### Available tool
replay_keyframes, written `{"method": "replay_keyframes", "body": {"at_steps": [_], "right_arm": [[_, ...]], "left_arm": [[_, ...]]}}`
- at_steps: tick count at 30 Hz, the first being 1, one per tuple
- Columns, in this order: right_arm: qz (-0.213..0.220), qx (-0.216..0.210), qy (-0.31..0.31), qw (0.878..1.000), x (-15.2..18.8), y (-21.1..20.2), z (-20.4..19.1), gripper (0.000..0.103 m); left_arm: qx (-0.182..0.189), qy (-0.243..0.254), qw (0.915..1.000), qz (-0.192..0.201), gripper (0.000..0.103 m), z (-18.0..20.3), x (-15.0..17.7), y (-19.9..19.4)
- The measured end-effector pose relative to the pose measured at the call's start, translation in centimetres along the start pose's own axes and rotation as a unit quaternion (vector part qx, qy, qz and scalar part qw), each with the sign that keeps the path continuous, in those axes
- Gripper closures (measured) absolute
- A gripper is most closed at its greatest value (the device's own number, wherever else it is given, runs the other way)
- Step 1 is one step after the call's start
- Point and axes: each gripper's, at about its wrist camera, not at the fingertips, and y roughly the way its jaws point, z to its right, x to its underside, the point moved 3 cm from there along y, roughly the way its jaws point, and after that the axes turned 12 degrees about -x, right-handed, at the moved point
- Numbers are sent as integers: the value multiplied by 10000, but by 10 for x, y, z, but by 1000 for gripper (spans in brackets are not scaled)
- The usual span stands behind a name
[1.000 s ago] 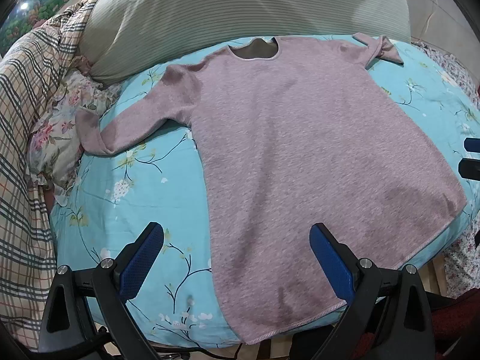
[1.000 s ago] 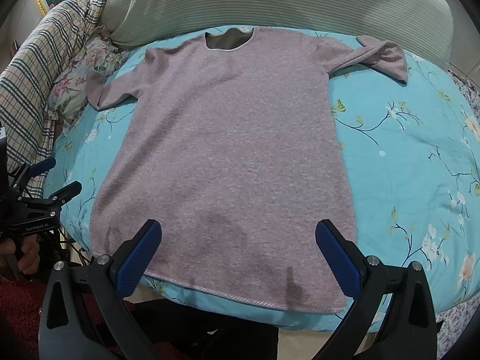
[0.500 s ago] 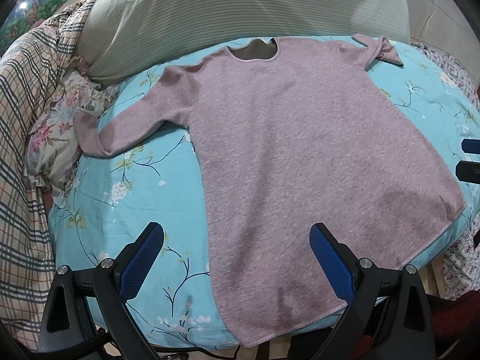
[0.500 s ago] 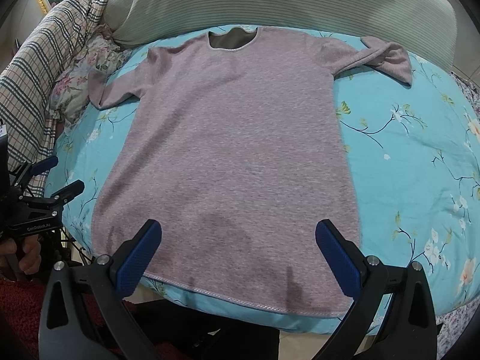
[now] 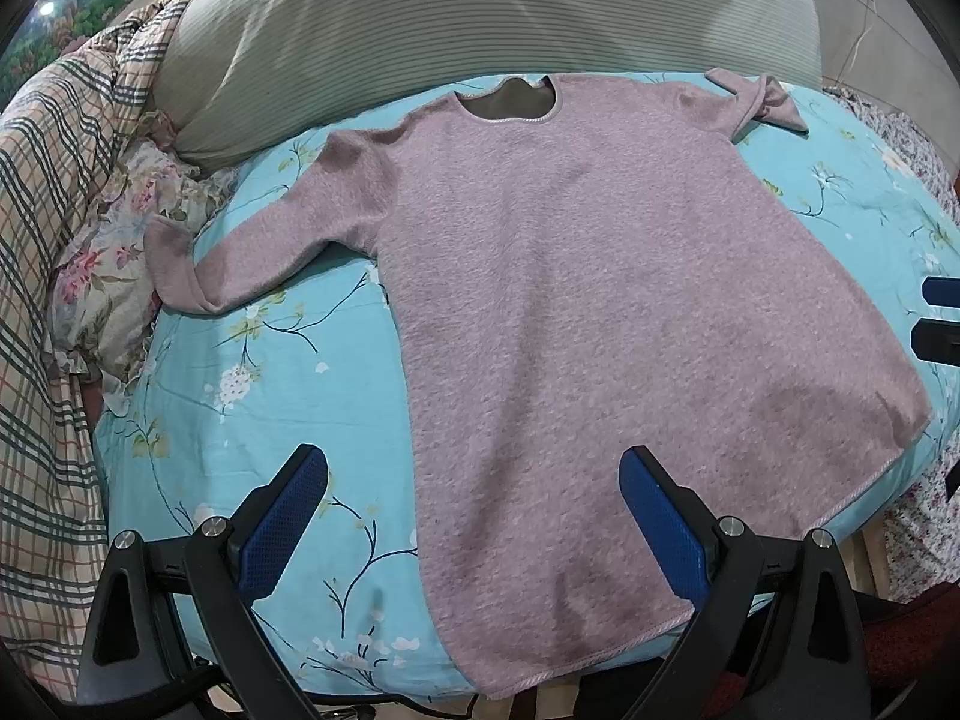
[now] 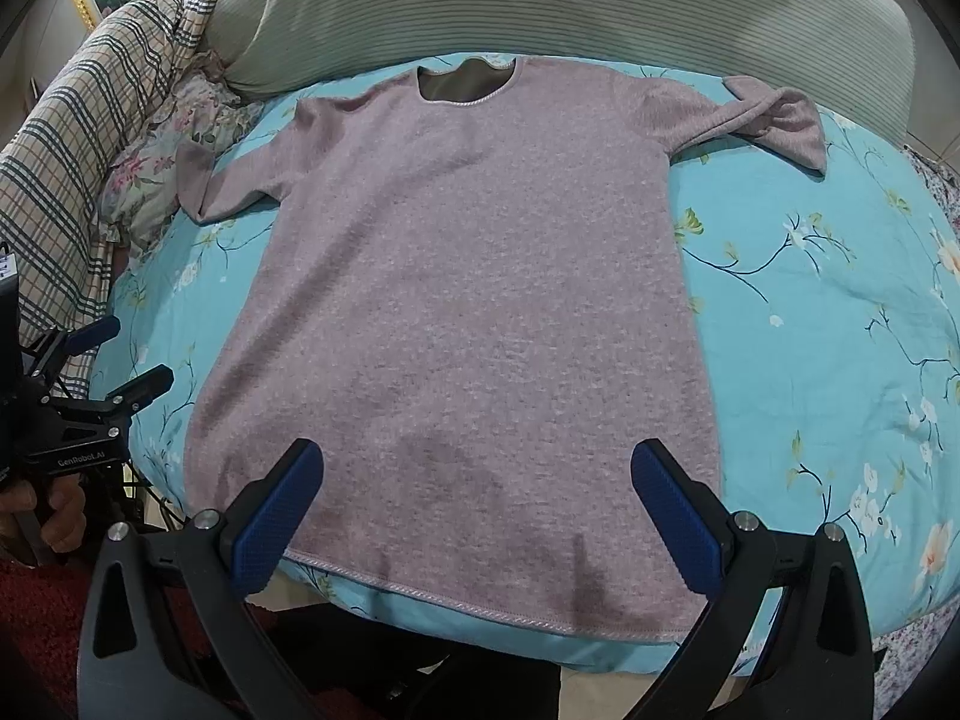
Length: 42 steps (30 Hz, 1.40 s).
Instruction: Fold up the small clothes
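Observation:
A pink long-sleeved shirt (image 5: 606, 312) lies flat, front up, on a turquoise floral sheet (image 5: 252, 420), neck hole away from me. Its left sleeve (image 5: 252, 258) stretches out with the cuff folded back; the right sleeve (image 6: 762, 114) is bunched. My left gripper (image 5: 474, 510) is open and empty above the shirt's lower left side. My right gripper (image 6: 477, 501) is open and empty above the shirt (image 6: 480, 312) near its hem (image 6: 480, 600). The left gripper also shows at the left edge of the right wrist view (image 6: 114, 360), and the right gripper's fingertips (image 5: 942, 291) at the right edge of the left wrist view.
A large striped green pillow (image 5: 480, 18) lies behind the shirt. A plaid blanket (image 5: 48, 240) and a floral cushion (image 5: 120, 264) are piled on the left. The bed's near edge (image 6: 456, 630) drops off just below the hem.
Both grippers have moved slightly toward the bed, so the shirt sits a little lower and larger in the views. The shirt has not moved and both grippers stay open.

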Motion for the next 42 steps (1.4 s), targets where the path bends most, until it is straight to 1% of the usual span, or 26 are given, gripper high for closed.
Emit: {"method": "replay_keyframes", "body": {"at_steps": [2, 3, 5, 8, 9, 10, 12, 15, 21, 25, 29, 33, 35, 36, 39, 42], "right_arm": [[7, -10, 3, 10000, 0, 0, 0, 1], [-14, -48, 41, 10000, -1, 0, 0, 1], [-2, 10, 1, 10000, -3, 0, 0, 1], [-20, 58, -21, 10000, -3, 0, 0, 1], [-11, 44, -20, 10000, -3, 0, 0, 1], [-27, 9, 8, 10000, -4, 0, 0, 1], [-28, -81, 76, 9999, -5, 0, 1, 1], [9, -240, 180, 9995, -7, 0, 2, 1], [68, -300, 240, 9992, -12, 2, 8, 1], [-21, -304, 298, 9991, -15, 6, 14, 1], [22, -374, 420, 9984, -21, 8, 24, 1], [164, -434, 701, 9965, -37, 6, 50, 1], [166, -433, 891, 9949, -46, 6, 66, 1], [200, -454, 997, 9938, -51, 6, 76, 1], [357, -458, 1214, 9909, -70, 4, 105, 1], [586, -483, 1393, 9873, -92, 1, 139, 4]], "left_arm": [[63, 3, 9999, -99, 5, -1, 0, 1], [59, 8, 9999, -96, 5, 0, 0, 2], [56, 13, 9999, -109, 5, 1, -1, 2], [229, 36, 9989, -400, 5, -2, 0, 4], [234, 39, 9989, -405, 5, -1, -1, 4], [309, 36, 9983, -497, 5, -3, 0, 5], [210, 28, 9992, -336, 5, -3, -1, 4], [161, 9, 9995, -258, 5, -4, -1, 6], [174, -20, 9995, -275, 5, -3, -3, 11], [134, 7, 9996, -267, 5, 0, -7, 14], [125, -20, 9995, -306, 5, 3, -11, 20], [154, -112, 9990, -404, 5, 3, -20, 30], [100, -210, 9988, -442, 5, 1, -25, 35], [149, -305, 9984, -446, 5, 0, -29, 38], [307, -565, 9967, -503, 5, -4, -43, 48], [274, -612, 9958, -618, 5, -3, -55, 59]]}}
